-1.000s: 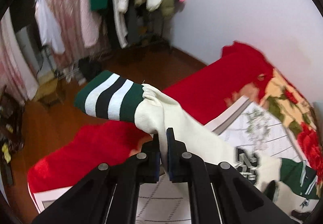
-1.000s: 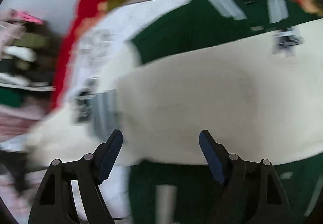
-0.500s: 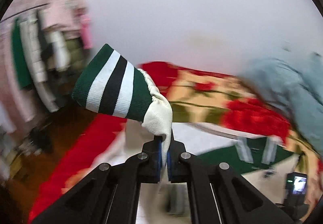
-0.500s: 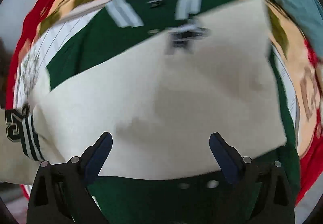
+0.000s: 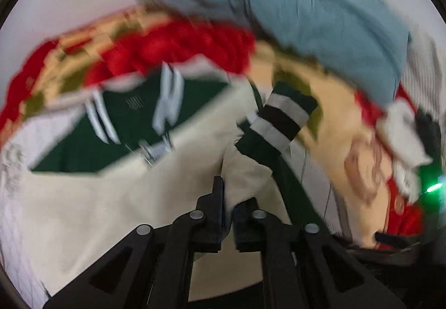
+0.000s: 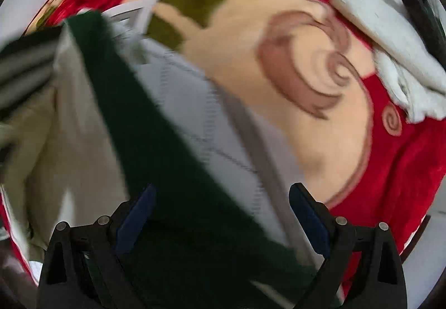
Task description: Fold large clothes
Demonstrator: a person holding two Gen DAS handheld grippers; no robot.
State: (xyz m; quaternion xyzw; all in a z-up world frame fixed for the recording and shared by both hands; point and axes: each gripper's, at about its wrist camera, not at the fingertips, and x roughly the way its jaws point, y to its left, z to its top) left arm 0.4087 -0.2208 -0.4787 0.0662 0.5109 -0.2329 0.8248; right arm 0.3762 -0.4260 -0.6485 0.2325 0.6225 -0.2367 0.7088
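In the left wrist view, the left tool (image 5: pixel 228 197) has its jaws nearly together, pinching the cream leather-like sleeve (image 5: pixel 251 175) of a large green-and-cream varsity jacket (image 5: pixel 117 125); they look to be just starting to part, with the fabric between them. The sleeve runs from the jaws up toward the right of centre and ends in a ribbed green cuff with white and black stripes (image 5: pixel 281 122), which points to the upper right. The jacket's body lies spread across the left and centre of the frame on a red, floral-patterned bed blanket (image 5: pixel 172 44), its long axis slanting from lower left to upper right. A crumpled blue-grey garment (image 5: pixel 315 11) sits in the upper right.

In the right wrist view, the right tool (image 6: pixel 220 214) stands wide open, holding nothing, above the jacket's dark green edge, which runs diagonally from upper left to bottom centre.

Judging by this, the fold is at an early stage: one sleeve is being brought over the body, and the rest of the folding seems yet to come.
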